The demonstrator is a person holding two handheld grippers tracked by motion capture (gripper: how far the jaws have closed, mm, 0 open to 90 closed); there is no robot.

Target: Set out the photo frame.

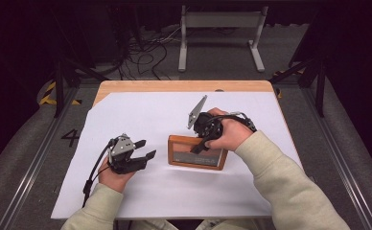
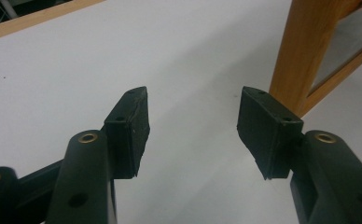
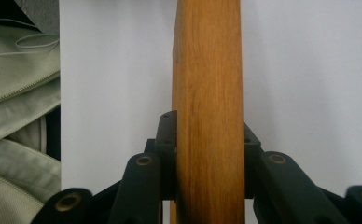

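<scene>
Frame [image 1: 197, 152] lies flat, long axis crosswise.

The picture frame [image 1: 197, 152] is set on the paper sheet [image 1: 141, 115], right of the left gripper [image 1: 145, 149].

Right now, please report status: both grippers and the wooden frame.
Right gripper shut on wooden picture frame, clamping its top edge. Left gripper open, holding nothing, beside the frame. White sheet around the frame bare.
</scene>
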